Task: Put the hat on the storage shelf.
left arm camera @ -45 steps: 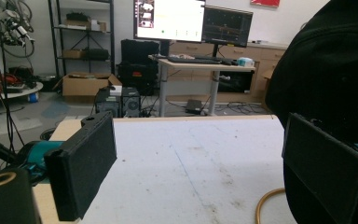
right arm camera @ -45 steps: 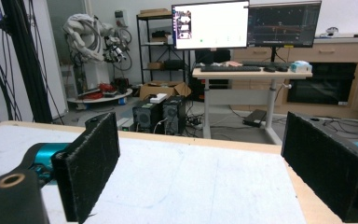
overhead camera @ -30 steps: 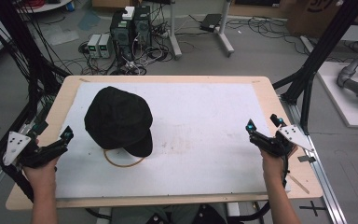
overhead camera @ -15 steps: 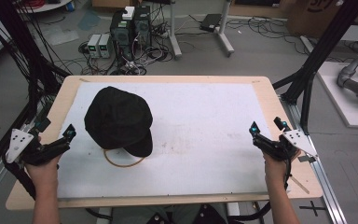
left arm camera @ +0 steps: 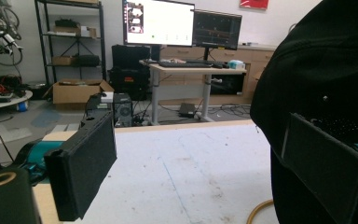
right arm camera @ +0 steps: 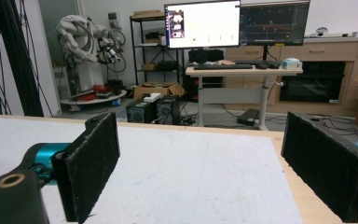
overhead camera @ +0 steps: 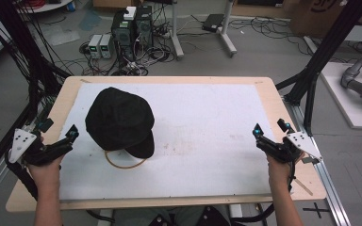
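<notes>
Left gripper (overhead camera: 56, 134) spread wide, low at left edge of surface (overhead camera: 207, 117), jaws aimed at black cap (overhead camera: 120, 120) just beside it, likely to grab cap. Right gripper (overhead camera: 271, 128) also spread wide, holds nothing, waits far off at right edge. Cap sits on left part of surface, partly over thin brown ring (overhead camera: 122, 165). Both forearms reach in from near side.

blk cap (overhead camera: 119, 120) | crown up, brim toward person | table's left half, over tan ring (overhead camera: 122, 162)
</notes>
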Demonstrator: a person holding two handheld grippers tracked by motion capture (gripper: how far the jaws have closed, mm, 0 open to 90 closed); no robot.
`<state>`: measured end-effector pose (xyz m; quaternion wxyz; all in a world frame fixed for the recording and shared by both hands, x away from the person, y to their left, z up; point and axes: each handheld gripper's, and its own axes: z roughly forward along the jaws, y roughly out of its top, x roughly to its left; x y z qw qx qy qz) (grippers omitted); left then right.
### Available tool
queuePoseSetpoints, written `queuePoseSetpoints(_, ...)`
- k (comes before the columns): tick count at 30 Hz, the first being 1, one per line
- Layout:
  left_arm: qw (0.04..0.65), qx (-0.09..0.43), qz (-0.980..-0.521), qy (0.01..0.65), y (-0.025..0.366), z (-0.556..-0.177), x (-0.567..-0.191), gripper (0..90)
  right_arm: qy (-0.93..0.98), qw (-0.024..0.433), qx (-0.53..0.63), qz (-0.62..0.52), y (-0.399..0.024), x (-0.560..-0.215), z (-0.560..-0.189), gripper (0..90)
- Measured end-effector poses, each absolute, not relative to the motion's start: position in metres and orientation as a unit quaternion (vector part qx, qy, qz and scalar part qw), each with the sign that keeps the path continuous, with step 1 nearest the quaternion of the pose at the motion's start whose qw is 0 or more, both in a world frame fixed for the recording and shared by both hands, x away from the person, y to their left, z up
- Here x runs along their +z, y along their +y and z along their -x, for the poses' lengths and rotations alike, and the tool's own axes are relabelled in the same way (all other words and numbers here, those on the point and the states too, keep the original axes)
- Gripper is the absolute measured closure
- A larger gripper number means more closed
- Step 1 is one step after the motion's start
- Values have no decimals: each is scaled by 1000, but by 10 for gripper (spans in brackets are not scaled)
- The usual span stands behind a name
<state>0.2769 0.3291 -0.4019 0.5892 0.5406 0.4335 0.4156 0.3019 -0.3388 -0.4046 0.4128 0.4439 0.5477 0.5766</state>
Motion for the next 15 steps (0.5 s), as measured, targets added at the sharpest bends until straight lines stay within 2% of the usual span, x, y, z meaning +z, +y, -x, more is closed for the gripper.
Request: queuePoseSetpoints(15, 589, 414, -543, 432, 327, -279, -402, 103, 553, 412, 571, -446, -339, -406, -301, 110)
